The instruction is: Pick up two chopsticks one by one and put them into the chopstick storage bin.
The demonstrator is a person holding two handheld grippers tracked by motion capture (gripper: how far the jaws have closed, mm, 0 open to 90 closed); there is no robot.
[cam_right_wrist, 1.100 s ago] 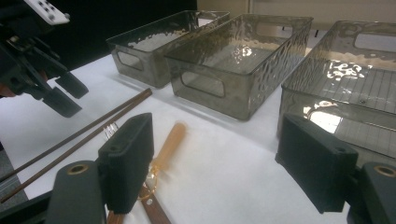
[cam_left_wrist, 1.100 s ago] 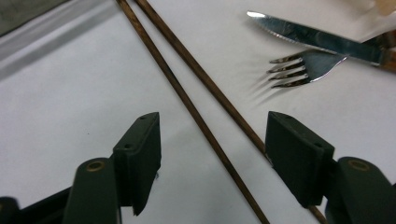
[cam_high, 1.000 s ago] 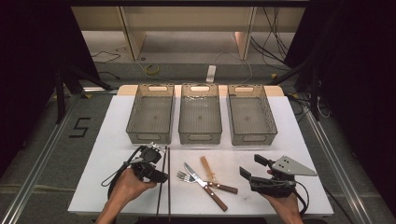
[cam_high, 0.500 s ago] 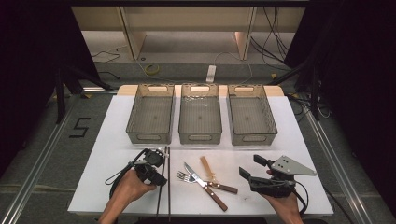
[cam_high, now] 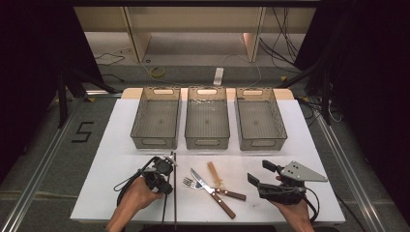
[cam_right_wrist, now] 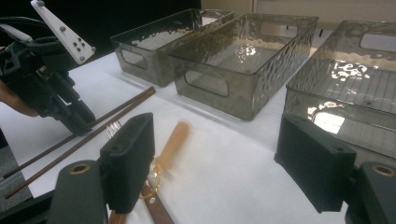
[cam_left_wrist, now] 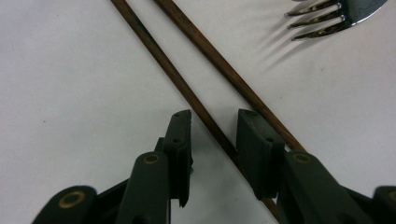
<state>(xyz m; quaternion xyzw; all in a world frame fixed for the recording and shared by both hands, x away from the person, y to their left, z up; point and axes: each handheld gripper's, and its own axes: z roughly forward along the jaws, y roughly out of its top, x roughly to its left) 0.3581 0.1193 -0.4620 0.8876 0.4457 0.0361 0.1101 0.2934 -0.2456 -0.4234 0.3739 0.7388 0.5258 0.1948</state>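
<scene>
Black jaws of the left gripper (cam_left_wrist: 214,154) just closing around one dark wooden chopstick (cam_left_wrist: 187,93), not yet pinching it, second chopstick (cam_left_wrist: 224,67) just beside on the white table (cam_high: 121,145), fork (cam_left_wrist: 327,16) near, right gripper (cam_high: 256,175) spread wide, holding nothing, three grey bins (cam_high: 207,121) beyond.

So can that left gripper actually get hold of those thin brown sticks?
Probably yes. The left gripper has one chopstick between its jaws, which have just been closing; nothing blocks it. The other chopstick lies outside.
</scene>
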